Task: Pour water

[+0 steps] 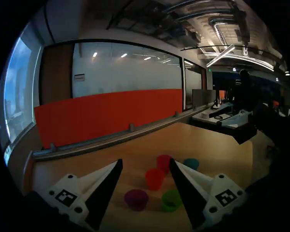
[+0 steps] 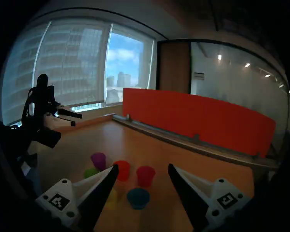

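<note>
Several small plastic cups stand grouped on the wooden table [image 1: 207,143]. In the left gripper view my left gripper [image 1: 145,160] hangs open above them: a purple cup [image 1: 136,199], a green cup [image 1: 171,200], an orange cup [image 1: 154,178], a red cup [image 1: 164,162] and a teal cup [image 1: 191,163]. My right gripper [image 2: 143,166] is open too, over the red cup [image 2: 145,175], the orange cup [image 2: 123,169] and the teal cup [image 2: 138,198]. The purple cup [image 2: 98,160] and green cup [image 2: 91,173] stand farther left. A yellow cup [image 2: 111,199] is partly hidden by a finger. Nothing is held.
An orange divider panel [image 1: 106,112] and a metal rail [image 1: 118,137] run along the table's far edge. The right gripper [image 1: 232,118] shows far off to the right, the left gripper [image 2: 62,116] far off to the left with a hand behind it. Large windows [image 2: 75,65] line the wall.
</note>
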The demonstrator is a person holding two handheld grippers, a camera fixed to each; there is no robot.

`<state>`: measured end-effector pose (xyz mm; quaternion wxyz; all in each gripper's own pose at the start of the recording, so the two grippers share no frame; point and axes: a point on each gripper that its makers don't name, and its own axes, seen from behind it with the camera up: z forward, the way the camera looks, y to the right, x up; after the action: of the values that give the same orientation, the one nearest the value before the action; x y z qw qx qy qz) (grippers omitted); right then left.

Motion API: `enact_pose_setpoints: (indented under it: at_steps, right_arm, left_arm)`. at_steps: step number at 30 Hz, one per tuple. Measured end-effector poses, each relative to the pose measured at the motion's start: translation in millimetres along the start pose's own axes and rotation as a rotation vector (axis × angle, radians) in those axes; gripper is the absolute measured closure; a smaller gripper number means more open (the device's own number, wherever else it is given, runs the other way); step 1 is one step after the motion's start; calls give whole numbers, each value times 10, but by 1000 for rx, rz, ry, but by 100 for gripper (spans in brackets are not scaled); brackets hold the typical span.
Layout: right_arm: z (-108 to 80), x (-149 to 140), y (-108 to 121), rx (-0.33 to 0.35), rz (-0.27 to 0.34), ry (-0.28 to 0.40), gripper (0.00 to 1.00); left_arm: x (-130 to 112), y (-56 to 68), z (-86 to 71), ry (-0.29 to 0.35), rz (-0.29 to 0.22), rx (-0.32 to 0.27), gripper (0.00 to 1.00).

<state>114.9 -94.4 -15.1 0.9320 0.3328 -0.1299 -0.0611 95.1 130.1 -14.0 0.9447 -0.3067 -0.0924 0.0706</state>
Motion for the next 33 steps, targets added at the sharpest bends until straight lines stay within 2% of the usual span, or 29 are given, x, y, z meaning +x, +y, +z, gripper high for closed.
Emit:
enact_pose_setpoints:
  at_steps: [8,14,33]
  right_arm:
    - [21,-134,-14,17,2,-42,1]
    - [48,-230,-19,22,2,-67,1]
    - [153,-603,0,18,-10,-140,1]
  left_arm:
    - [-146,60,26,-35,22,-16,11]
    - [-266,121,61,-57,17,-32,11]
    - [-856,279,205,-162,20,-67,11]
